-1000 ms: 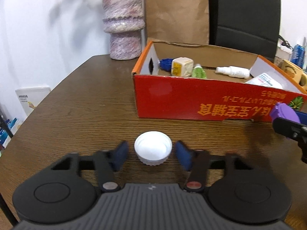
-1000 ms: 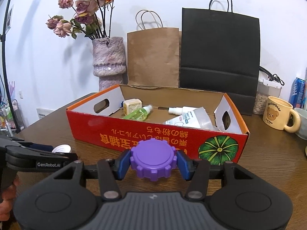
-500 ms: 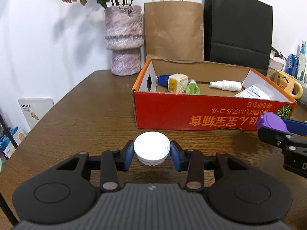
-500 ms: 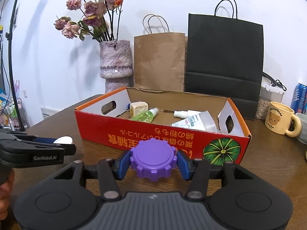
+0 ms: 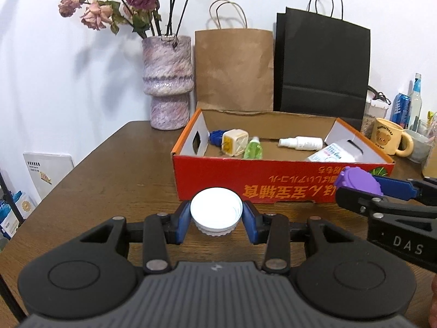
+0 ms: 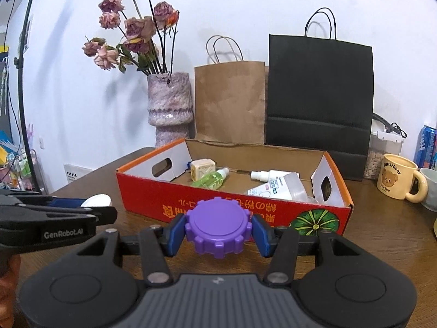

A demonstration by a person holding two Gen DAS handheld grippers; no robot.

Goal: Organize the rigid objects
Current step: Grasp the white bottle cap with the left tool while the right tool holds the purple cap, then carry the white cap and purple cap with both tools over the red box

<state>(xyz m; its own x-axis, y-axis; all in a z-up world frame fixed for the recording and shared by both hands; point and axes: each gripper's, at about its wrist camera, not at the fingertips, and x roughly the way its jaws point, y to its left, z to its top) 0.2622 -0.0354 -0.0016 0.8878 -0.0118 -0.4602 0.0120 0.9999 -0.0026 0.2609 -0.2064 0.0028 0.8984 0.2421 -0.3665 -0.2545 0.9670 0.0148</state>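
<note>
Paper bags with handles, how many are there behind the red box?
2. The brown paper bag stands beside the vase; the black paper bag stands on its other side. More could be hidden behind them.

The left tongs point(image 5: 215, 220) are clamping a white cap point(image 5: 215, 211) at six o'clock, above the brown bench point(image 5: 114, 175). The red box point(image 5: 273, 183) is sitting just beyond at twelve. At three o'clock the right tongs point(image 5: 363, 188) are gripping a purple cap point(image 5: 357, 180).

Two caps counted: white cap point(image 5: 215, 213), purple cap point(image 6: 218, 225). Two paper bags: brown bag point(image 5: 234, 68), black bag point(image 5: 322, 65). One red box point(image 5: 245, 176), one vase point(image 5: 167, 82), one mug point(image 5: 389, 139).
</note>
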